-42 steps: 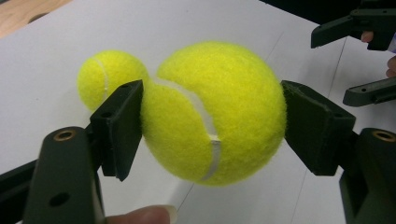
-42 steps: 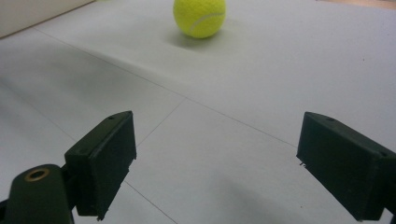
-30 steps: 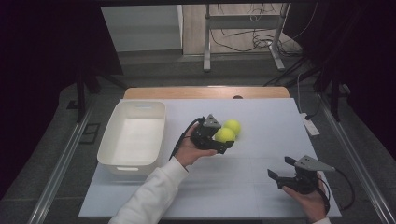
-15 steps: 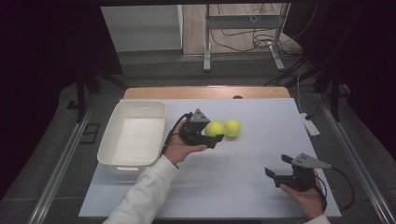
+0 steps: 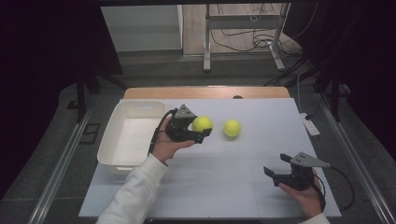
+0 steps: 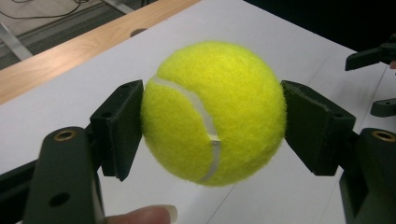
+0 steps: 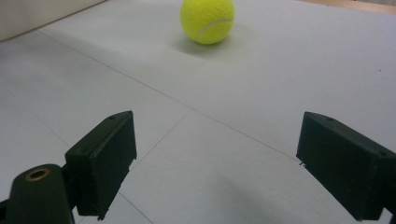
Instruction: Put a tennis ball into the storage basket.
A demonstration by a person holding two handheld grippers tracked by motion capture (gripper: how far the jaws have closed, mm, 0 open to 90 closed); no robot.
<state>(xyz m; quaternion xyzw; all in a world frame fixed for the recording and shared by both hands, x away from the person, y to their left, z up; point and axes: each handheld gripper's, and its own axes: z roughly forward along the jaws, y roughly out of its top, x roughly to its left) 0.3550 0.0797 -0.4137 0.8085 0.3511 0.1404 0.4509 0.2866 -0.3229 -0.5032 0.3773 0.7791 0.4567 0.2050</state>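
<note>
Since the earlier frames, my left tool (image 5: 198, 133) had carried its fuzzy yellow-green tennis ball (image 5: 201, 123) away from the second one and leftward, nearer the bin, so the two balls that had sat together were now apart. That tool was clenched on the ball: in the left gripper view the flat black pads (image 6: 120, 125) pressed into the felt on both sides of the round ball (image 6: 214, 112), whose curved white seam faced the camera, and a fingertip (image 6: 144, 214) showed at the bottom edge. It was held just above the pale grey table (image 5: 243, 186), beside the white rectangular plastic bin (image 5: 114, 151).

The bin had rounded corners and smooth walls, and I could see nothing inside it.

The other felt-covered yellow-green tennis ball (image 5: 232, 128) lay on the table just right of the held one, resting by itself; in the right gripper view it (image 7: 207, 19) sat far ahead on the matte, faintly lined surface.

My right tool (image 5: 276, 167) hovered near the table's front right corner, released, its blocky black jaws spread wide with nothing between them, a grey three-cornered plate on top.
</note>
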